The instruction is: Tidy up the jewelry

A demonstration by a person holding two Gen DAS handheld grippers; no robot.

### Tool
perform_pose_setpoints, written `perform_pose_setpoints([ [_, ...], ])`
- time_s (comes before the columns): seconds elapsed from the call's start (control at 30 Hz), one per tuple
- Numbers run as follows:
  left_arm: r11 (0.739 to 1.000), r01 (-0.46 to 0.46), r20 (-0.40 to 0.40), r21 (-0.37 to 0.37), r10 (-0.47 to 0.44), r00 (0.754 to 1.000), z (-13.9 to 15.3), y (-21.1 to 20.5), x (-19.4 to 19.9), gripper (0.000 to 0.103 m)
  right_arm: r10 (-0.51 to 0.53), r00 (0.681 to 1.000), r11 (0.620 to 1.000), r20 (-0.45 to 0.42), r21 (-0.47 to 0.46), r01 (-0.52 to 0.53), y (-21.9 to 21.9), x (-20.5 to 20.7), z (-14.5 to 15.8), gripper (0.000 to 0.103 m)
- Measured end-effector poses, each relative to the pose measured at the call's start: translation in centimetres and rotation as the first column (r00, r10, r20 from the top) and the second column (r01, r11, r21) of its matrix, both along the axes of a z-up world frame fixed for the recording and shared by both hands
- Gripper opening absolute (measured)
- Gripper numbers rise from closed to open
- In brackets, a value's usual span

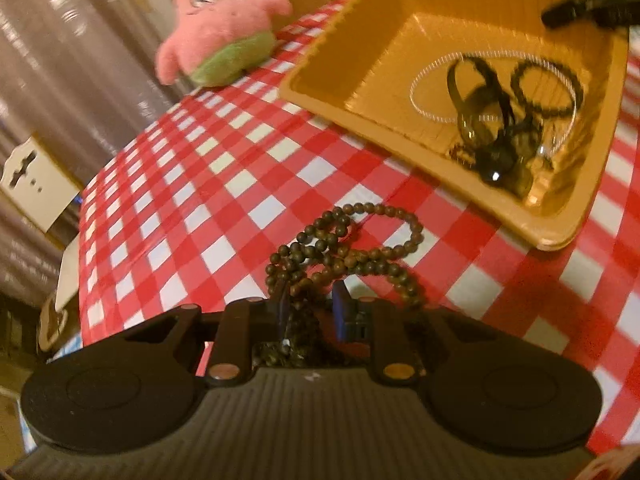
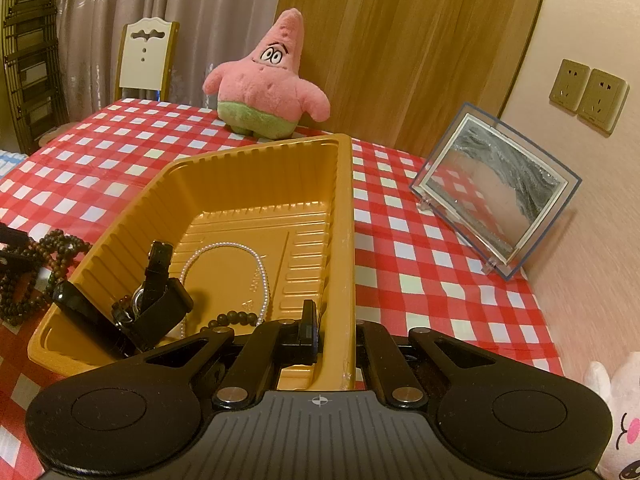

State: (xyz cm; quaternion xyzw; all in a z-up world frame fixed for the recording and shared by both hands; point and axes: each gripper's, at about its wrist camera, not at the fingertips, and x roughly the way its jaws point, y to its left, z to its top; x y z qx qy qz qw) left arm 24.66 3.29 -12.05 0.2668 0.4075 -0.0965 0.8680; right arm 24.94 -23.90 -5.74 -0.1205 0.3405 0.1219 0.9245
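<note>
Your left tongs (image 1: 310, 312) gripped the limp, heavy-draping brown bead necklace (image 1: 352, 248) mid-bunch; right tongs (image 2: 320, 332) clenched on the gold tray's (image 2: 340, 240) stiff rim.

I'm seeing open checkered tablecloth (image 1: 192, 184) stretching left of the yellow tray (image 1: 320, 76), giving clear passage there. The tray's tall ribbed wall is blocking the way in from the side, so only its open top is offering entry. The pink plush (image 2: 267, 84) and glass frame (image 2: 496, 196) are crowding the far edge.
</note>
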Motion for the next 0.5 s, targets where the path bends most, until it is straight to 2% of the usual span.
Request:
perform_pose_setpoints([
  [0.23,0.994,0.104,-0.038,0.044,-0.102,0.994,-0.8,0.5,1.5,0.022,-0.007,1.000,1.000,-0.006,0.002,0.007,0.0,0.1,-0.2,0.003],
  [0.33,0.991,0.133,-0.058,0.030,-0.131,0.990,-0.6,0.9,2.3,0.021,-0.011,1.000,1.000,-0.010,0.002,0.011,0.0,0.2,-0.3,0.003],
  [0.4,0.988,0.153,-0.078,0.013,-0.152,0.985,-0.7,1.1,2.7,0.011,-0.014,1.000,1.000,-0.012,0.004,0.014,0.0,0.3,-0.4,0.003],
  [0.5,0.982,0.183,-0.074,0.051,-0.179,0.981,-0.8,0.6,2.5,0.007,-0.015,1.000,1.000,-0.013,0.006,0.015,0.0,0.4,-0.4,0.003],
])
